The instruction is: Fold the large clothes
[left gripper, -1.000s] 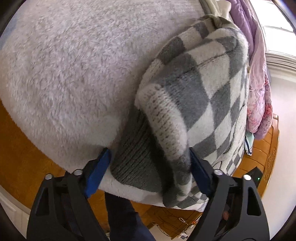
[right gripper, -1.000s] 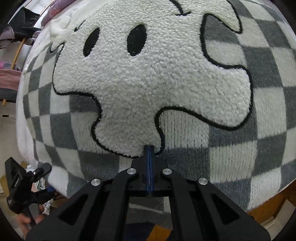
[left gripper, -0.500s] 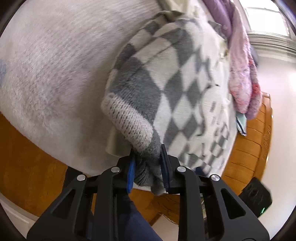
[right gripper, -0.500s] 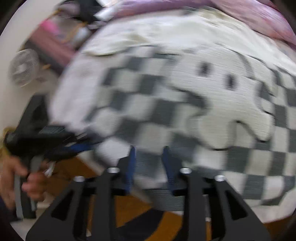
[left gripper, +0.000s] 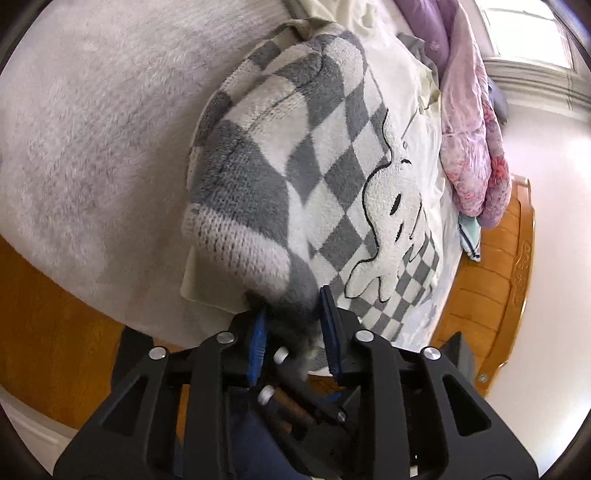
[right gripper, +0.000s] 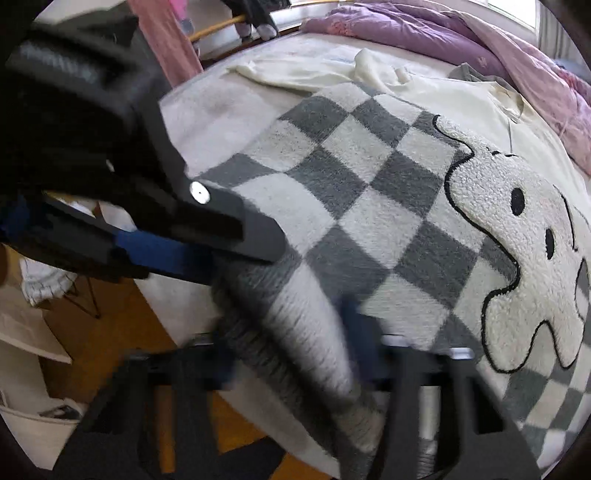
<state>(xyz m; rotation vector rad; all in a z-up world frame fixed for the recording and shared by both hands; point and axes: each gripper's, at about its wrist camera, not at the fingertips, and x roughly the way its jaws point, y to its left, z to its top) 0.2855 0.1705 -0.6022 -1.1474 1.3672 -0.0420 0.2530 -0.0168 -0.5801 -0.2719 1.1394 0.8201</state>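
A grey-and-white checked sweater with a white ghost patch lies on the bed. My left gripper has the sweater's grey ribbed corner bunched between its blue pads and lifted. Its jaws are opening slightly, though the fabric still fills the gap. In the right wrist view the sweater spreads away, with the left gripper's fingers clamped on its near-left edge. My right gripper is blurred and closing, with a ribbed fold of the hem running between its fingers just beside the left gripper.
A fluffy white blanket covers the bed to the left. A cream garment lies under the sweater's far side, and a purple quilt is heaped beyond it. The wooden bed frame and wooden floor border the near side.
My left gripper closed from wide open onto the sweater's ribbed corner and lifted it. My right gripper left the ghost patch, opened, rolled and swung left to the hem beside the left gripper.
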